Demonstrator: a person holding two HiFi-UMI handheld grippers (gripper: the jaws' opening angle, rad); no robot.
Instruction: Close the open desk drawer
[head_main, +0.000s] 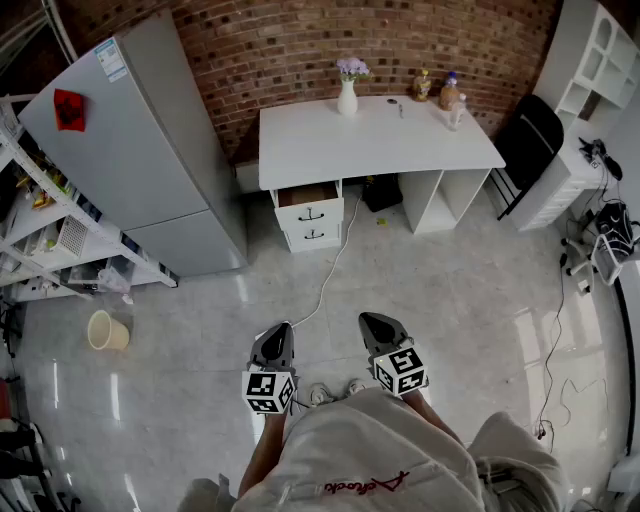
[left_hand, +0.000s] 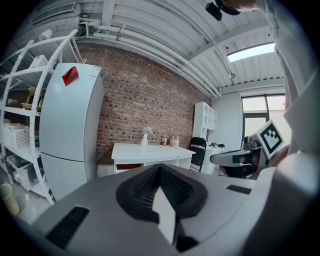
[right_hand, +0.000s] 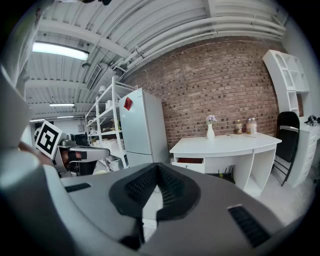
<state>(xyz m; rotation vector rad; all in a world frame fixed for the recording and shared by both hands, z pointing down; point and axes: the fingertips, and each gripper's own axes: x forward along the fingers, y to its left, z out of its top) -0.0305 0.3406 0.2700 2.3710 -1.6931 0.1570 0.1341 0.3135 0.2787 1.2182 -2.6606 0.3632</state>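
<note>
White drawer (head_main: 309, 203): open, far from me.
Jaws: left gripper (head_main: 277, 335) and right gripper (head_main: 378, 328) clenched, empty.
Risk: floor cable (head_main: 329, 272) may trip me.

Red brick wall (head_main: 300, 50), glossy grey floor (head_main: 450, 290), tall grey fridge (head_main: 130, 150), white shelf rack (head_main: 40, 230), black chair (head_main: 528, 135), ceiling strip light (right_hand: 60, 50)

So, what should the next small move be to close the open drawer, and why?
Probably a step forward toward the desk. Its top drawer stands pulled out, while the left tool and the right tool, both shut and empty, are well short of it and cannot push the drawer front from here.
</note>
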